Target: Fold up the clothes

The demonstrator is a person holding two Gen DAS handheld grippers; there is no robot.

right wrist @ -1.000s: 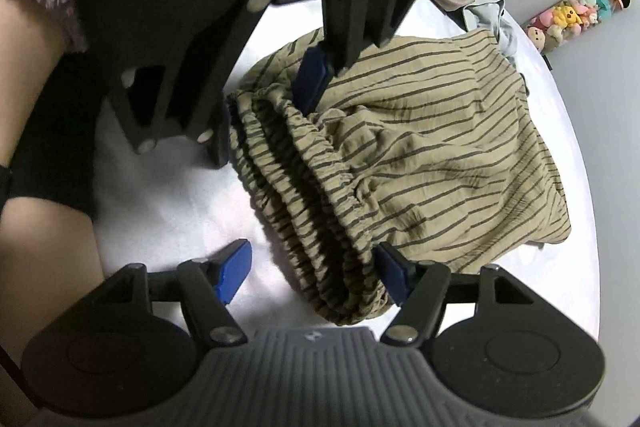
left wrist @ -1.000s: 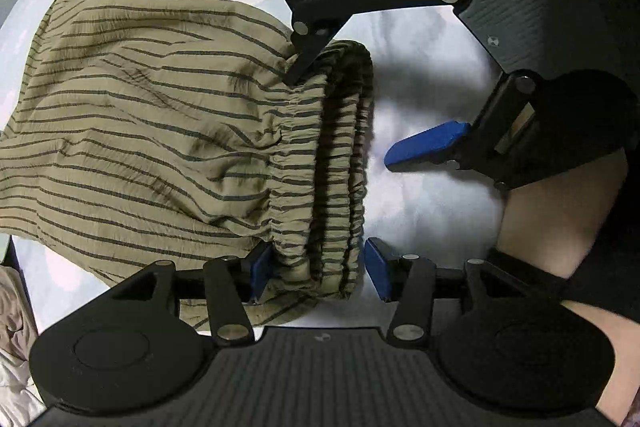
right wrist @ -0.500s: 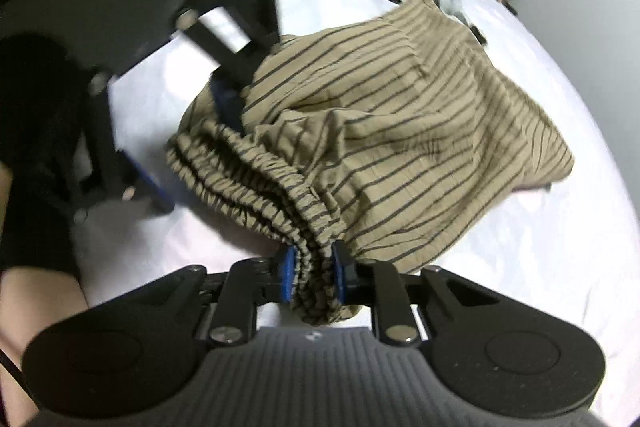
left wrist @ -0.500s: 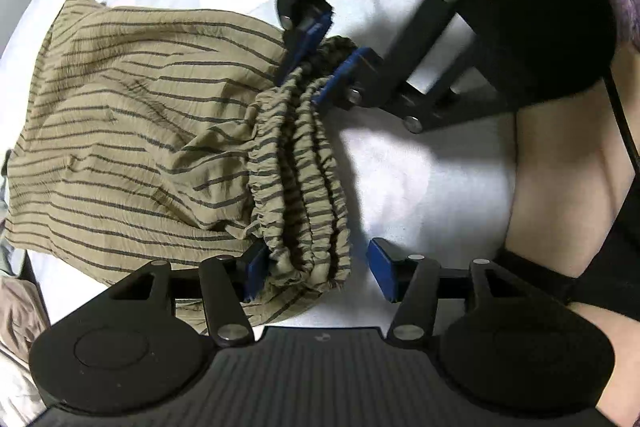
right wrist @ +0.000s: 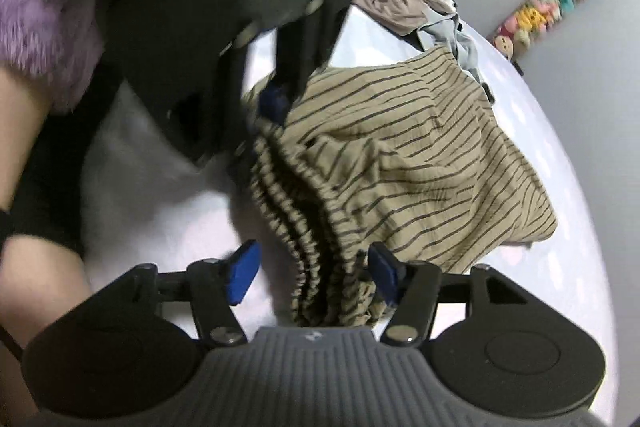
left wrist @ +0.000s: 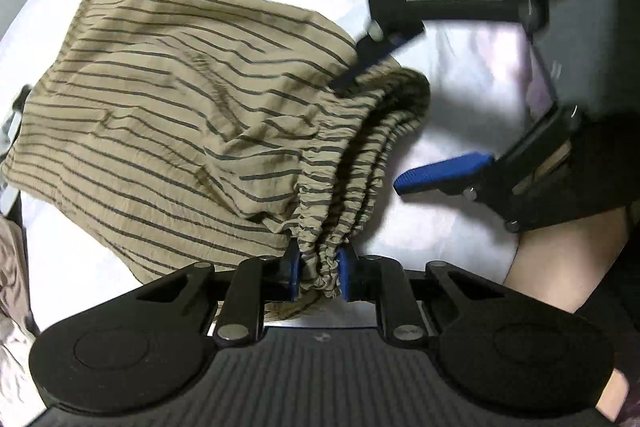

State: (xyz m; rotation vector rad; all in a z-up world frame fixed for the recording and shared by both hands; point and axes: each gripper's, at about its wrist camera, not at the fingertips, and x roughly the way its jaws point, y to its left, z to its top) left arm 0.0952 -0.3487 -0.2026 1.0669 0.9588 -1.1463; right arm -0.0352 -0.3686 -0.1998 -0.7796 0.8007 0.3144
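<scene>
The left tool (left wrist: pixel 319 274) is pinched nearly closed, while the right tool (right wrist: pixel 313 271) gapes wide.

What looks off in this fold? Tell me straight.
Only the left gripper is shut on the striped garment's elastic waistband. The right gripper is open, its fingers straddling the other end, so the waistband sags bunched and the cloth lies rumpled on the white sheet.
</scene>
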